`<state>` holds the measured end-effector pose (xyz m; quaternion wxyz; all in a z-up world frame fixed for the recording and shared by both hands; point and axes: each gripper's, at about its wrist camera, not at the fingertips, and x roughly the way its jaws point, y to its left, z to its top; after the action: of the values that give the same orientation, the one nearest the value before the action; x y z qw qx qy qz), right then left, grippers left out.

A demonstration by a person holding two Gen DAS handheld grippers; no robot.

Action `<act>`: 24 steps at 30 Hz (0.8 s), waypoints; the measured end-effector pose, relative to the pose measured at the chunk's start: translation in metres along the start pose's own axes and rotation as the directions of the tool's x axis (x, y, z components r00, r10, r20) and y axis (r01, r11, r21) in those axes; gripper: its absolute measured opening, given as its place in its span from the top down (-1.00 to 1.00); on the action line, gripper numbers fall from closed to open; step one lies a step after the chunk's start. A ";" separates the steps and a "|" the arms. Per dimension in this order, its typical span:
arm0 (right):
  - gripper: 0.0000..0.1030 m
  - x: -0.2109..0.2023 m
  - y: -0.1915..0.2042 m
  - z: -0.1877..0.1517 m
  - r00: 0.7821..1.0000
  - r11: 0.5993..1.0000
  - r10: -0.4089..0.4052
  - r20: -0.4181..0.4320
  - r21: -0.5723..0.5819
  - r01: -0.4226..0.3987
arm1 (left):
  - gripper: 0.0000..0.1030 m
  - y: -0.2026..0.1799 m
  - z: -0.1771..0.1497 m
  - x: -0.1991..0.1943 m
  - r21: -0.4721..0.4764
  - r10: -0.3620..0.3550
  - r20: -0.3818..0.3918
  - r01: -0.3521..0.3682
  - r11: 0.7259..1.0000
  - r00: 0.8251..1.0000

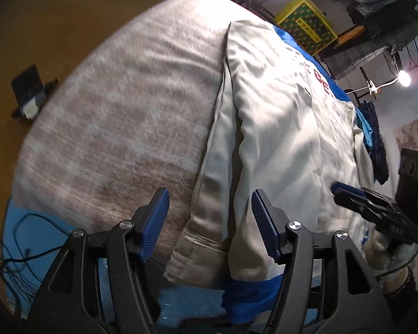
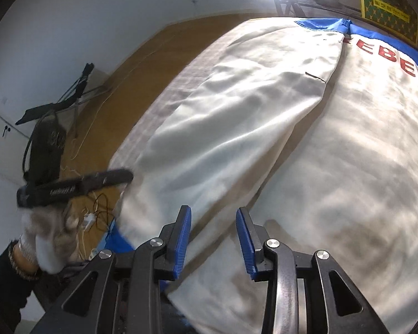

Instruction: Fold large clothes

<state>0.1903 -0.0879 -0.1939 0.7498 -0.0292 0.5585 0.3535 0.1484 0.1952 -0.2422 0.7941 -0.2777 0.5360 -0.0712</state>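
Observation:
A large white jacket [image 1: 287,117] with blue trim and red lettering lies spread on a bed with a pinkish-beige checked cover [image 1: 125,105]. One sleeve [image 1: 209,208] is folded along the jacket's left side, its cuff near the bed's front edge. My left gripper [image 1: 210,217] is open just above that cuff, holding nothing. In the right wrist view the jacket [image 2: 348,144] fills the frame, with the folded sleeve [image 2: 223,128] lying on it. My right gripper [image 2: 213,236] is open over the sleeve's lower end, empty. The other gripper [image 2: 78,186] shows at left, blurred.
A wooden floor [image 1: 55,27] lies beyond the bed with a dark device [image 1: 28,91] on it. Cables [image 1: 14,250] lie on blue sheeting by the bed's front. A yellow-green box [image 1: 306,19] and hung clothes [image 1: 381,8] stand at the back. A black bag [image 2: 47,144] lies on the floor.

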 end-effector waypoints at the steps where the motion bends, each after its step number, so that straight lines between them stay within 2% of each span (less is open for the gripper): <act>1: 0.30 -0.001 -0.013 -0.006 1.000 1.000 0.000 0.000 0.003 0.000 | -0.21 0.000 -0.001 0.002 -0.007 -0.012 -0.008 0.012 1.000 1.000; 4: 0.30 0.007 -0.023 -0.001 1.000 1.000 -0.011 -0.013 0.010 0.011 | -0.21 -0.006 -0.008 0.008 0.011 -0.021 -0.028 0.021 1.000 0.999; 5: 0.30 0.010 -0.027 -0.001 1.000 1.000 -0.014 -0.020 0.012 0.014 | -0.13 -0.008 -0.009 0.009 0.014 -0.023 -0.031 0.023 1.000 0.999; 6: 0.30 0.015 -0.029 -0.001 0.999 1.000 -0.017 -0.029 0.013 0.017 | 0.25 -0.013 -0.011 0.010 0.025 -0.014 -0.029 0.015 1.000 0.999; 8: 0.30 0.028 -0.029 0.000 0.998 1.000 -0.026 -0.058 0.008 0.027 | 0.75 -0.023 -0.012 0.008 0.066 0.021 -0.018 -0.020 0.998 1.000; 13: 0.30 0.036 -0.027 0.004 0.993 1.000 -0.027 -0.115 0.012 0.028 | 0.83 -0.040 -0.016 -0.016 0.102 0.004 0.064 -0.011 0.995 0.998; 15: 0.26 0.017 -0.023 0.012 0.997 1.000 0.011 -0.081 0.018 -0.009 | 0.85 -0.050 -0.019 -0.025 0.128 0.002 0.101 -0.015 0.992 0.995; 17: -0.03 -0.001 -0.019 0.023 0.999 1.000 0.025 -0.035 0.007 -0.025 | 0.86 -0.061 -0.022 -0.032 0.159 -0.001 0.133 -0.020 0.987 0.991; 18: -0.08 -0.011 -0.017 0.031 1.000 1.000 0.021 -0.003 -0.006 -0.021 | 0.87 -0.065 -0.022 -0.034 0.169 -0.005 0.141 -0.019 0.986 0.990; 21: -0.08 -0.022 -0.012 0.056 0.999 1.000 0.002 0.047 -0.014 -0.001 | 0.88 -0.072 -0.022 -0.039 0.190 -0.021 0.154 -0.009 0.982 0.988; 24: -0.08 -0.014 -0.009 0.079 0.999 1.000 -0.009 0.045 -0.010 0.010 | 0.90 -0.081 -0.022 -0.039 0.207 -0.029 0.159 -0.005 0.978 0.987</act>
<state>0.2584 -0.0668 -0.1557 0.7637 -0.0276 0.5397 0.3532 0.1279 0.1352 -0.1749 0.8588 -0.2019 0.4581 -0.1086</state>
